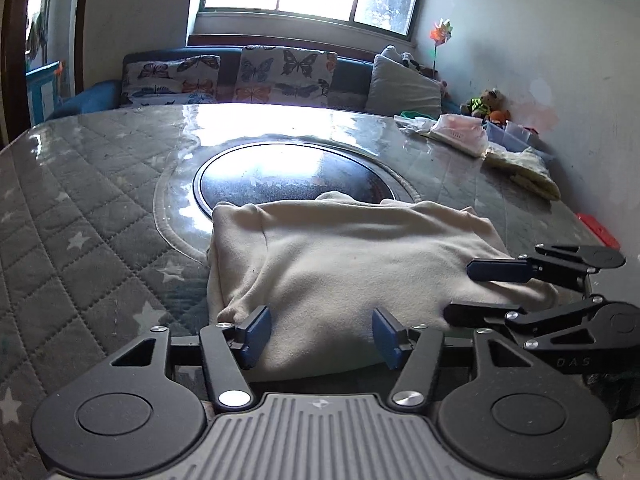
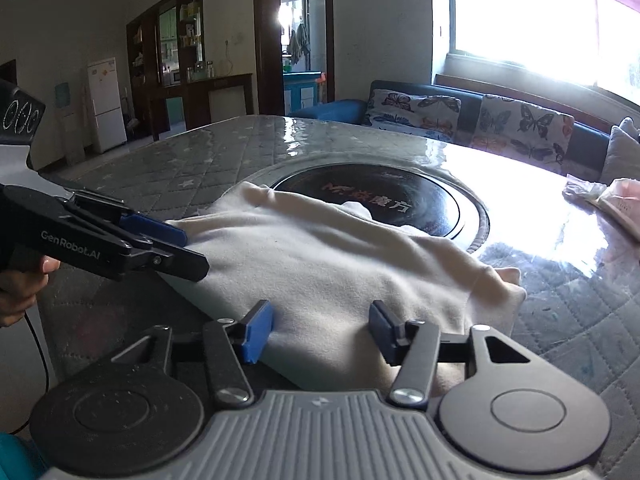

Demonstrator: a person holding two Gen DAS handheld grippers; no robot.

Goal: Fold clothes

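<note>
A folded cream garment (image 1: pixel 340 256) (image 2: pixel 320 264) lies flat on the quilted grey table top (image 1: pixel 92 200), its far edge over a round black plate (image 1: pixel 288 176) (image 2: pixel 420 200). My left gripper (image 1: pixel 322 336) (image 2: pixel 192 250) stands open at the garment's near edge, with the cloth lying loose between its blue pads (image 1: pixel 256 334). My right gripper (image 2: pixel 320 334) (image 1: pixel 468 292) is open too, at the garment's near right corner, one finger above the cloth and one beside its edge. A hand (image 2: pixel 20 292) holds the left gripper's handle.
A pile of pale clothes (image 1: pixel 456 130) (image 2: pixel 616 200), a yellow cloth (image 1: pixel 524 166) and clear storage boxes (image 1: pixel 508 136) sit at the table's far right. A red object (image 1: pixel 598 228) lies at the right edge. A sofa with butterfly cushions (image 1: pixel 280 76) runs behind the table.
</note>
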